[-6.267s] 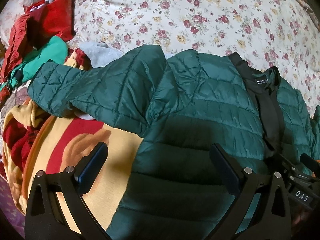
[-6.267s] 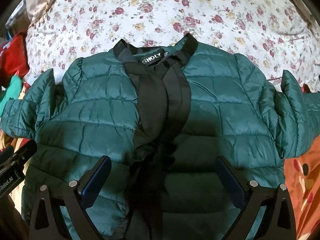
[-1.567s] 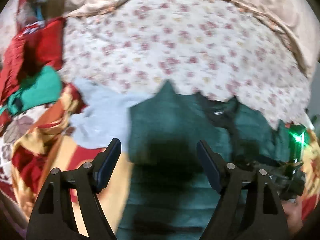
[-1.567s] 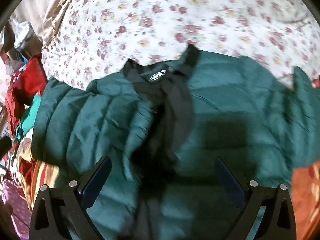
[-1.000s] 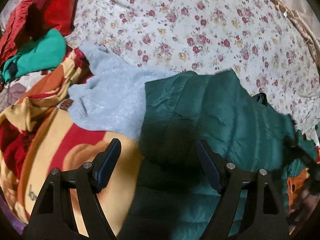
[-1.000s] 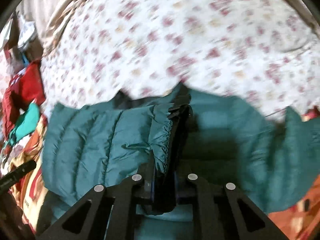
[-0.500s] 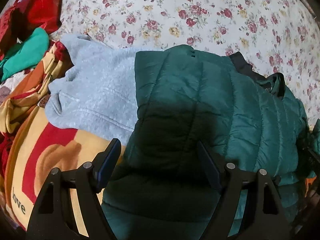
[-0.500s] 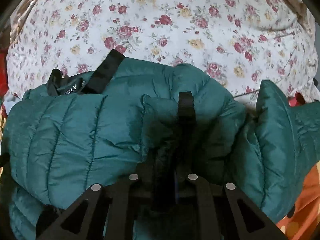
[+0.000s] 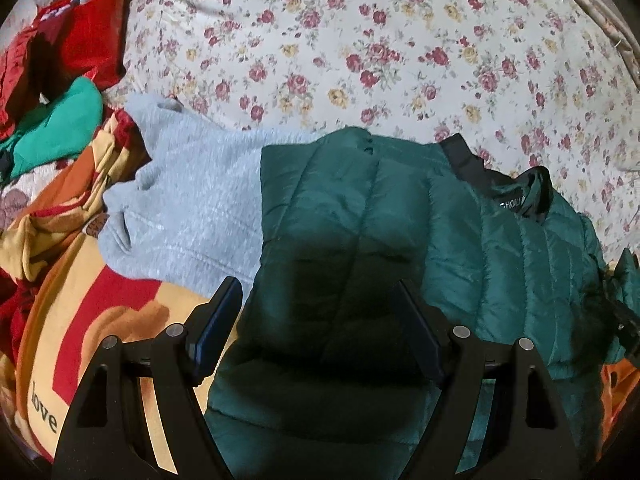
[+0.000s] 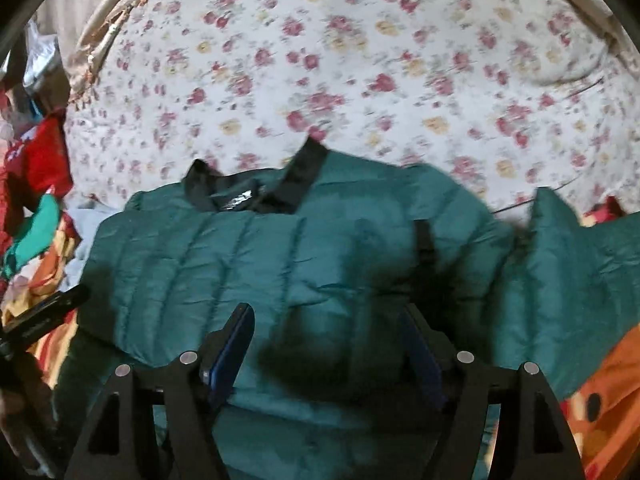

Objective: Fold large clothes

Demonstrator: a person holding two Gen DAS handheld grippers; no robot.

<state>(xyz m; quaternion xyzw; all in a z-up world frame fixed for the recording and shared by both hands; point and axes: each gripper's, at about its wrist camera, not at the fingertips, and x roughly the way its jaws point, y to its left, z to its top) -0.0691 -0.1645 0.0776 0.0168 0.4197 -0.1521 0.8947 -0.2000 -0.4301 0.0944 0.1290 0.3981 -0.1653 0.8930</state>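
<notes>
Two grippers over green jacket (image 9: 360, 216) on floral bed (image 9: 360, 40): left gripper (image 9: 316, 320) fingers spread, right gripper (image 10: 328, 344) fingers opening, gripping nothing.

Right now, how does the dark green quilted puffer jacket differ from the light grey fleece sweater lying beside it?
The dark green quilted puffer jacket is shiny with stitched panels; the light grey fleece sweater is matte and fuzzy. The jacket has a black collar band; the sweater shows no trim. The jacket's side is folded over its body and overlaps the sweater's edge, while the sweater lies rumpled, partly hidden. Both lie on the bed.
</notes>
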